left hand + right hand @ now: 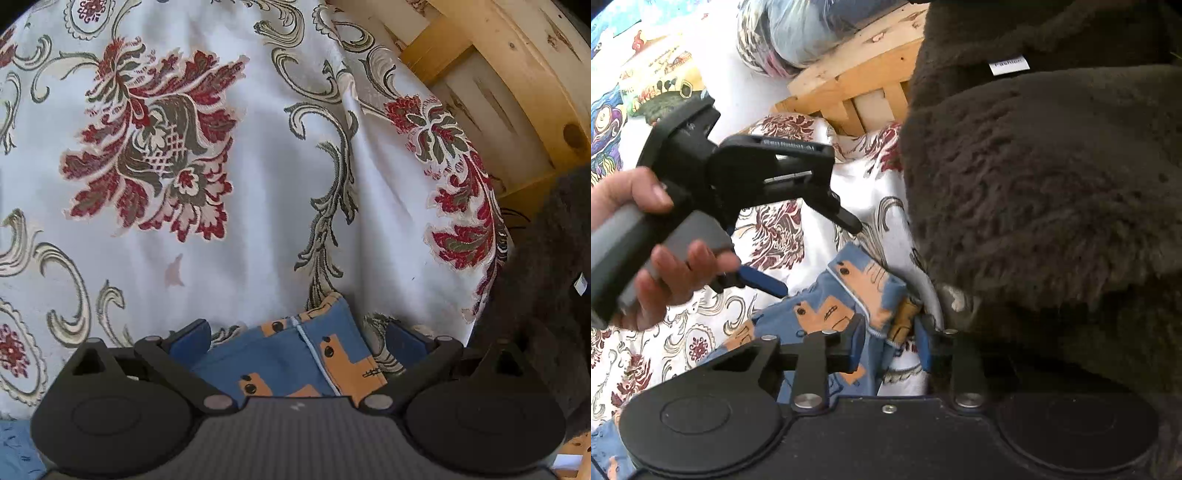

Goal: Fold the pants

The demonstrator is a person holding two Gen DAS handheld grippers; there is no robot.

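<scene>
The left gripper (295,341) hangs with its blue-padded fingers spread wide at six o'clock, the blue-and-orange printed pants (295,362) lying between them on the floral tablecloth (258,192). The right gripper (890,341) is spread too, straddling a bunched pants edge. At two o'clock, a dark fleece garment (1052,203) and beyond it a wooden frame (517,74).
</scene>
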